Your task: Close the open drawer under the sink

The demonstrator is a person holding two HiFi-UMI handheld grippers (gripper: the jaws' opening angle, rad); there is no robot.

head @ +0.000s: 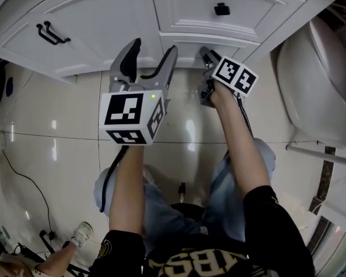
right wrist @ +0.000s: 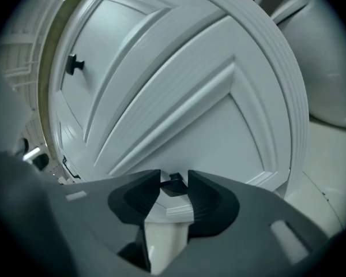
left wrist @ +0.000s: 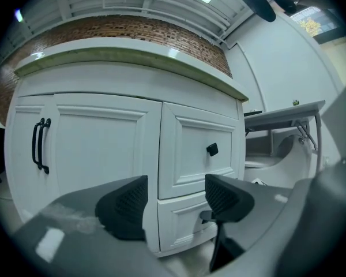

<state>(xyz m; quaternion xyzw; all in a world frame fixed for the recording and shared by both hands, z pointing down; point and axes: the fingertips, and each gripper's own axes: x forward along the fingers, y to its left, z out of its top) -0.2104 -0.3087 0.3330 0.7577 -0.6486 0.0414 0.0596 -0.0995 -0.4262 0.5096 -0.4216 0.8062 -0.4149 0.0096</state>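
The white vanity's lower drawer (head: 191,44) has a small black knob (right wrist: 173,189). My right gripper (head: 206,54) reaches to the drawer front, and in the right gripper view its jaws (right wrist: 174,183) are shut on that knob. In the left gripper view the lower drawer front (left wrist: 181,215) looks close to flush with the upper drawer (left wrist: 193,152). My left gripper (head: 154,48) hangs open in front of the cabinet, left of the right one. Its pads (left wrist: 126,203) hold nothing.
The upper drawer carries a black knob (head: 221,8). Left of the drawers, the cupboard door has black bar handles (head: 51,34). A white toilet (head: 317,85) stands close at the right. Cables (head: 23,178) lie on the glossy tile floor at the left. The person's knees are below the grippers.
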